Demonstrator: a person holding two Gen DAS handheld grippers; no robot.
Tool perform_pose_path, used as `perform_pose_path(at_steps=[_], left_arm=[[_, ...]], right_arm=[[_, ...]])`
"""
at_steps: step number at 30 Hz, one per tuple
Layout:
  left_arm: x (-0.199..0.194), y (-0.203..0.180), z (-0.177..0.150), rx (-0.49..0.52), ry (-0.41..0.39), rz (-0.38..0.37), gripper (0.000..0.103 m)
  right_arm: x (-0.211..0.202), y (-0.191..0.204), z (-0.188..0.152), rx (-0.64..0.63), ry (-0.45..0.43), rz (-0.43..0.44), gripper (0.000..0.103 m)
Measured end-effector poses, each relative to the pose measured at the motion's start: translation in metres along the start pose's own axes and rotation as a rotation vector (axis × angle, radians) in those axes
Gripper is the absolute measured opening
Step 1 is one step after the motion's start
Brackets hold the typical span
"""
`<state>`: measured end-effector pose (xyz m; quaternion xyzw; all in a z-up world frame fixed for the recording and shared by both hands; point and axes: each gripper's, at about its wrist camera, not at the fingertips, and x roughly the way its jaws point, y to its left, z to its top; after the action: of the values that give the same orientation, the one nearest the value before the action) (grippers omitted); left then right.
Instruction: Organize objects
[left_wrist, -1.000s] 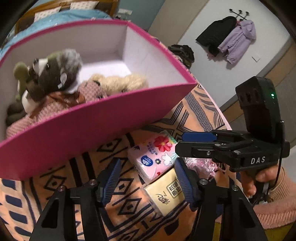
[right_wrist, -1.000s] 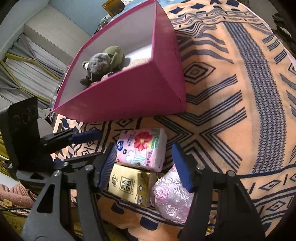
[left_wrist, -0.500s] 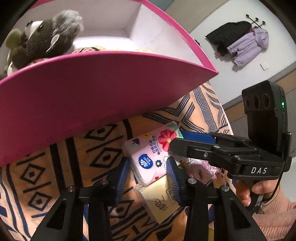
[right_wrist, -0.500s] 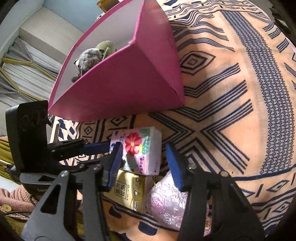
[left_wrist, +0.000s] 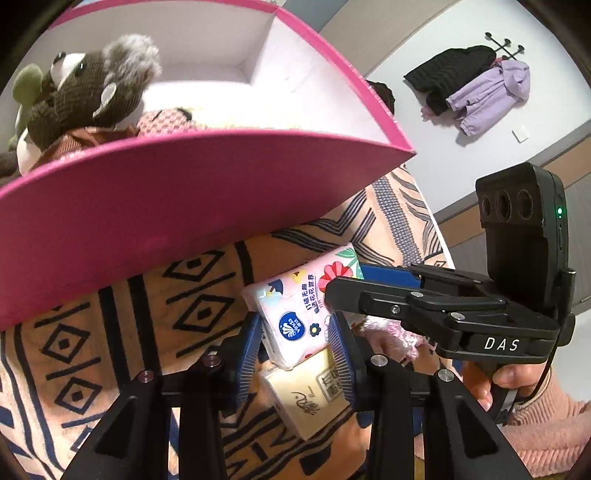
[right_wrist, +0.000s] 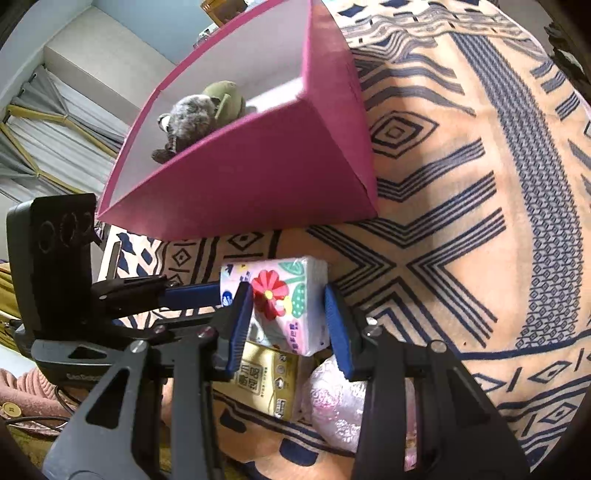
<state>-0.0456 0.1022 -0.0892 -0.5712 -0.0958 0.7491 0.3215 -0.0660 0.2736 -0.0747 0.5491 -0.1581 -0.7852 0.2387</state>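
floral tissue pack (left_wrist: 295, 317) clamped between both tools' pads.

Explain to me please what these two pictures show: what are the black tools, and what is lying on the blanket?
A person holds one hand-held gripper in each hand; each carries a camera looking along its two blue-padded fingers. The left hand-held gripper and the right hand-held gripper have both just been closing on the same flowered tissue pack. It lies on a patterned blanket, beside a yellow tissue pack and a pink shiny bag. Behind them stands a pink box with stuffed toys inside.
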Motion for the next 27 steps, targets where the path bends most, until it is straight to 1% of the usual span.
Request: perform_pose_path(at_steps=[9, 16, 27], left_arm=[[-0.023, -0.016, 0.003, 0.058, -0.054, 0.015, 0.038], [-0.041, -0.018, 0.001, 0.074, -0.091, 0.014, 0.038], [-0.063, -0.028, 0.007, 0.097, -0.153, 0.015, 0.038]], right_arm=[[-0.018, 0.018, 0.002, -0.039, -0.035, -0.005, 0.043], [-0.032, 0.027, 0.005, -0.061, -0.058, 0.002, 0.043], [-0.049, 0.045, 0.012, -0.098, -0.101, 0.01, 0.043]])
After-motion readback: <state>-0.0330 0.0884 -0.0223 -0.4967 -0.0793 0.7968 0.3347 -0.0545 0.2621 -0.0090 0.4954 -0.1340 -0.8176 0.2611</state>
